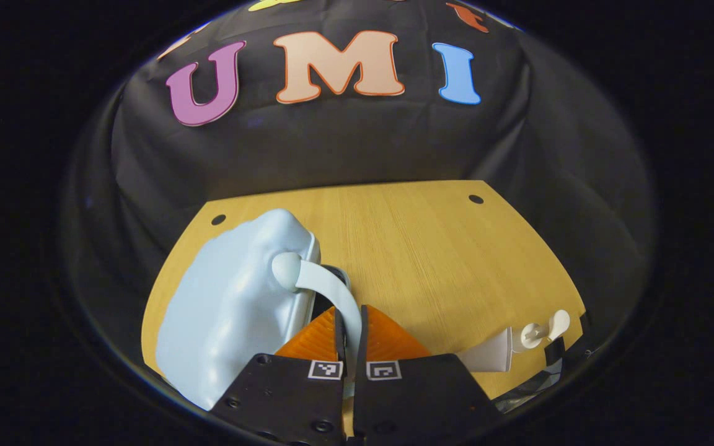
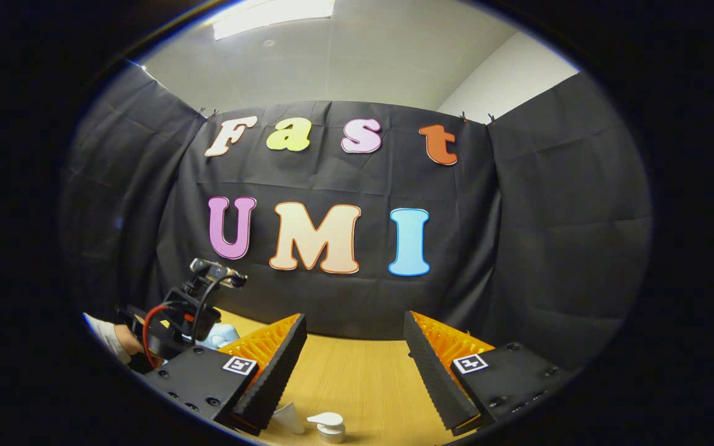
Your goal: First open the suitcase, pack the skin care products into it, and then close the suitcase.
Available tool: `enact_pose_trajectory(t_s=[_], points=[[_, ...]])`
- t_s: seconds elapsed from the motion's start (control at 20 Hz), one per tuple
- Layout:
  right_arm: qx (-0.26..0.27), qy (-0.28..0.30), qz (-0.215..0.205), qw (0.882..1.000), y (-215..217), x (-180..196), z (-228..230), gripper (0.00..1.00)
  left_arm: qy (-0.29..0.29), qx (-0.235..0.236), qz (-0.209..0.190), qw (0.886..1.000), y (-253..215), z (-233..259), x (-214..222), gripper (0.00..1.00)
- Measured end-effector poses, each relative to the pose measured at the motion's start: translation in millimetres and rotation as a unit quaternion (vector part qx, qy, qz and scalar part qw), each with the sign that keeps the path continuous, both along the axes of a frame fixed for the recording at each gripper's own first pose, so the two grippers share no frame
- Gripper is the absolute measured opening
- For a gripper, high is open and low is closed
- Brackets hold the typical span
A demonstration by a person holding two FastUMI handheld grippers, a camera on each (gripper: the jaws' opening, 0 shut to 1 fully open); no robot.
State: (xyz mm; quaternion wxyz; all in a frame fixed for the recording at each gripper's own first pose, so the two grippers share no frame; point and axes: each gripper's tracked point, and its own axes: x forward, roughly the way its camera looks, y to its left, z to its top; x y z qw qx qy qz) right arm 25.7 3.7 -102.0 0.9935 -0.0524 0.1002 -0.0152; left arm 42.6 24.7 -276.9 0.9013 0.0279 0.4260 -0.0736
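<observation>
A pale blue hard-shell suitcase lies on the wooden table at the left of the left gripper view. Its curved pale handle runs from a round knob down between the fingers of my left gripper, which is shut on it. A dark gap shows at the shell's edge beside the handle. A white pump bottle lies on its side near the table's front right corner. My right gripper hangs open above the table, over the pump bottle and a white pointed piece.
The right gripper view shows the left gripper and the hand holding it at far left, with a bit of the suitcase behind. Black cloth walls close in the table's back and sides. Bare wood lies right of the suitcase.
</observation>
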Motion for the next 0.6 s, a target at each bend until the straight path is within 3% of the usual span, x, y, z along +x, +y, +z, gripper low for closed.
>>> enact_pose_trajectory(t_s=[0.6], points=[[0.024,-0.007,0.013,1.0,45.6,14.4,-9.2,0.98,-0.065,0.023,0.028,0.997,100.7,71.4,31.3,0.0]])
